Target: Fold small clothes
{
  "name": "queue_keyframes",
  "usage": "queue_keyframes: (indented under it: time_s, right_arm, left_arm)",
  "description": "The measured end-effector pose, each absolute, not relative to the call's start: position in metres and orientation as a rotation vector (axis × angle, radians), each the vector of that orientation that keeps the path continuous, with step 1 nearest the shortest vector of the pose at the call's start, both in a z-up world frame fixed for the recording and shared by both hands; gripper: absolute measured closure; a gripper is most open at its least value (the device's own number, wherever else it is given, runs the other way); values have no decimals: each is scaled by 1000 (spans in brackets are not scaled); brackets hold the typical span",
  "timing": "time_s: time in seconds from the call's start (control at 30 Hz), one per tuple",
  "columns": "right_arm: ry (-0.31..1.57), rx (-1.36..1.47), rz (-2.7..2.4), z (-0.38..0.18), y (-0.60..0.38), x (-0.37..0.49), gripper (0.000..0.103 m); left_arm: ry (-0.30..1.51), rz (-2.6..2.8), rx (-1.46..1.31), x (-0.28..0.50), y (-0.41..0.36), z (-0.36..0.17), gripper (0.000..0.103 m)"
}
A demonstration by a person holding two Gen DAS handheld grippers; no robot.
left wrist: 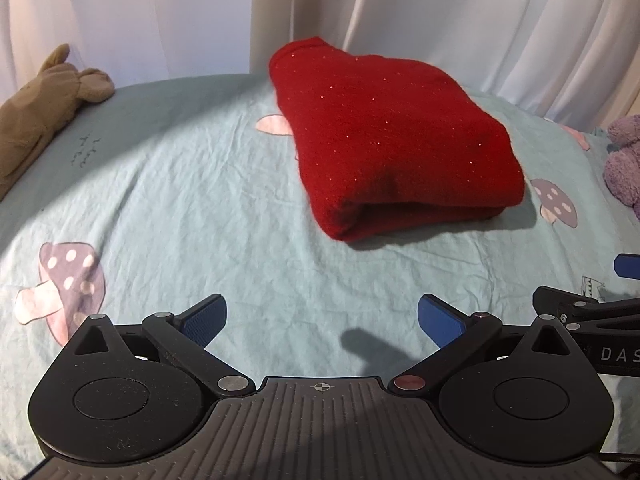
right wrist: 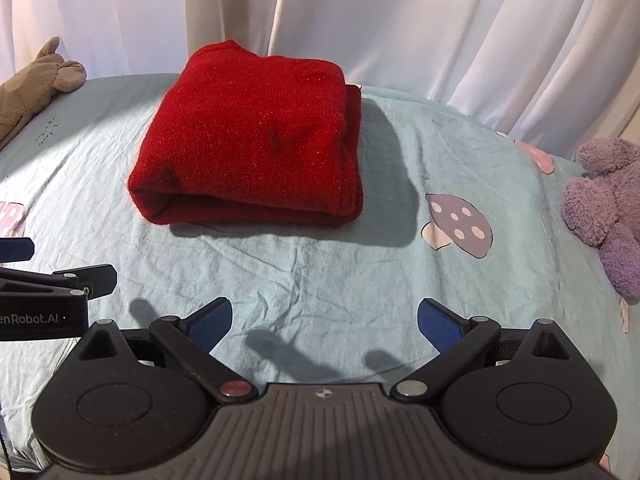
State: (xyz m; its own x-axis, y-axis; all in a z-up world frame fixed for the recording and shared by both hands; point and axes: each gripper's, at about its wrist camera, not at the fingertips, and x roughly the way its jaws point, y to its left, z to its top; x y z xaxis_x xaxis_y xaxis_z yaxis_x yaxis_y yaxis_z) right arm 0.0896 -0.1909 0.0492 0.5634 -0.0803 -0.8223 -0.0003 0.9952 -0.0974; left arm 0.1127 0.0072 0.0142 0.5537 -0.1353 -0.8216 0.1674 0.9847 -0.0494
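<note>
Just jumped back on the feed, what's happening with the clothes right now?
Nothing is being held. The red sweater lies folded into a compact bundle on the mushroom-print bedsheet. The left gripper and right gripper both hover open in front of it, not touching it.

Bright overhead-left light — hard shadows fall right (fisheye bends edges, corners vignette); focus sharp.
</note>
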Motion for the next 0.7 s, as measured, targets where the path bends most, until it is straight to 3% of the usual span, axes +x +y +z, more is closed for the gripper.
queue_keyframes:
  time_s: [0.7]
  right_arm:
    - [968, -85, -42, 51, -192, 89, 4]
  left_arm:
    - [964, -190, 46, 110, 3, 18, 0]
